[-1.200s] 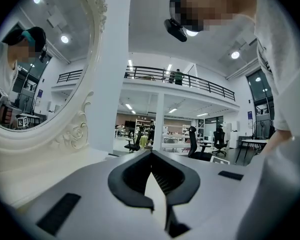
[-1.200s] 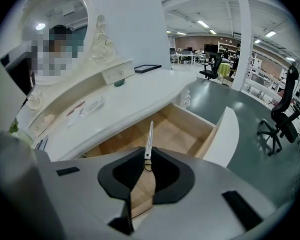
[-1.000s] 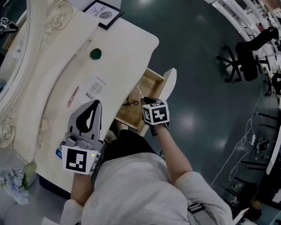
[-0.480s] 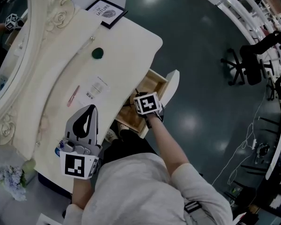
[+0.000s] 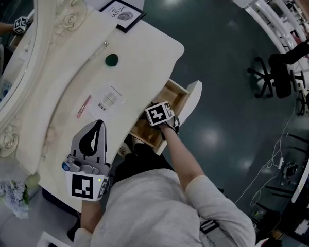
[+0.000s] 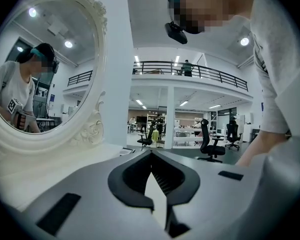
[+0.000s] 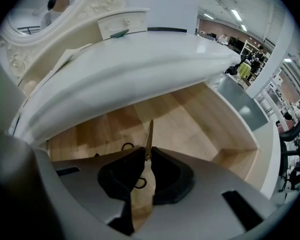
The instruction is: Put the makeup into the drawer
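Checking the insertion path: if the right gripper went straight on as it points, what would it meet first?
Probably the light wooden floor of the open drawer, deep under the white tabletop. The thin gold-coloured stick held by the right gripper would touch it first; depth is unclear.

Open drawer [image 5: 171, 94] beneath overhanging tabletop [image 5: 139, 53]

We read "NATURE" on the black-framed print [image 5: 122, 14] at the far corner of the bench [image 5: 144, 55]; lettering on the clear packet [image 5: 110, 98] is too small for us.
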The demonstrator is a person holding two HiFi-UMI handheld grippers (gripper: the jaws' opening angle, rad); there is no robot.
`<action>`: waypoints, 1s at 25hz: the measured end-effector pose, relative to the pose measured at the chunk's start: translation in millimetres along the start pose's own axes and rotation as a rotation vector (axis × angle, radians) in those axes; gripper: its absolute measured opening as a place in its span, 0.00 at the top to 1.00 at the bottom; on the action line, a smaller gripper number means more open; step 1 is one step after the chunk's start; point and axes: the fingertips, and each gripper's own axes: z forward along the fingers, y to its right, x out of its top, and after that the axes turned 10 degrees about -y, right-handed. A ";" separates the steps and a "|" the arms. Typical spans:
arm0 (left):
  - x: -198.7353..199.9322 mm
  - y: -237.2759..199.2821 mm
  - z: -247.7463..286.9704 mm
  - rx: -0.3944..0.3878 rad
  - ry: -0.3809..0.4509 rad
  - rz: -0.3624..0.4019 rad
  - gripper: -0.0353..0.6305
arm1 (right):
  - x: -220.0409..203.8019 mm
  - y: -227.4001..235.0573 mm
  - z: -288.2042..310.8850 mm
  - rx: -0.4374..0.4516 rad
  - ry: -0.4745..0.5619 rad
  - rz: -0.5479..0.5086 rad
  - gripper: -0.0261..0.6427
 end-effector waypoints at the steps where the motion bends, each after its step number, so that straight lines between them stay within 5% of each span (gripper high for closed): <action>1: -0.5 -1.1 0.1 0.003 -0.002 0.000 0.93 | -3.4 -0.2 3.1 0.000 -0.021 -0.001 0.89; 25: -2.1 -14.3 0.4 0.031 -0.020 0.011 0.93 | -15.1 -5.8 22.4 0.000 -0.096 -0.113 0.87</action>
